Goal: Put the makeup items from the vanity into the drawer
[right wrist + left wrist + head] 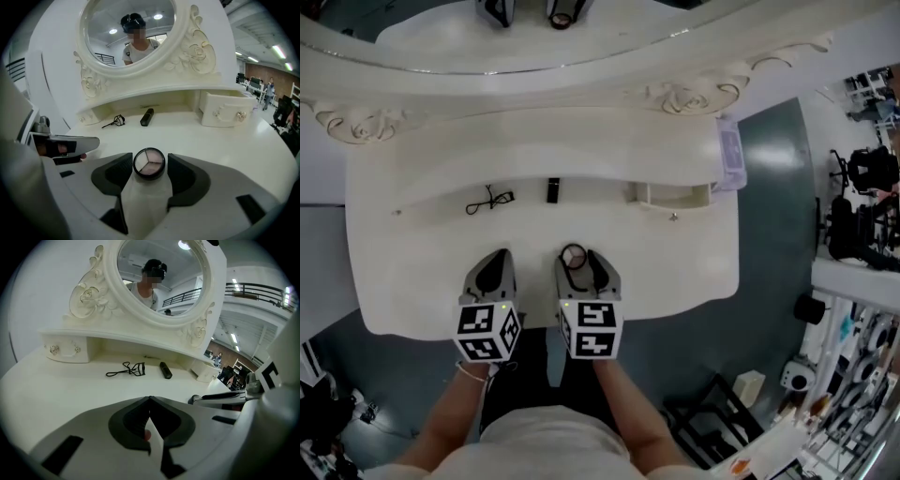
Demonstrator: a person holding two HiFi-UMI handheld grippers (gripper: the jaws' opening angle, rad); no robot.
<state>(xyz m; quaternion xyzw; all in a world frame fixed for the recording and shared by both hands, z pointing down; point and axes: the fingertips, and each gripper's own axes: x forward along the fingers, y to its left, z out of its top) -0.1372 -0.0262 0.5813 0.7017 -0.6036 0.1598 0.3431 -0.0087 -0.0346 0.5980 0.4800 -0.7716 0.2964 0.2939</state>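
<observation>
Here: round black compact, 3 pale wedges, inside parted right tool.

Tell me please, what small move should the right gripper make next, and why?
Probably close the right gripper on the round eyeshadow compact. The compact lies on the vanity top between its jaws, which stand apart and do not seem to press it; the small drawer, pulled out a little, waits further right.

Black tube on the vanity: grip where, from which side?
Probably mid-length on the black tube, jaws across its narrow width, coming from above at the front. It lies flat on the vanity top, long axis roughly toward the mirror; eyelash curler clear at its left.
</observation>
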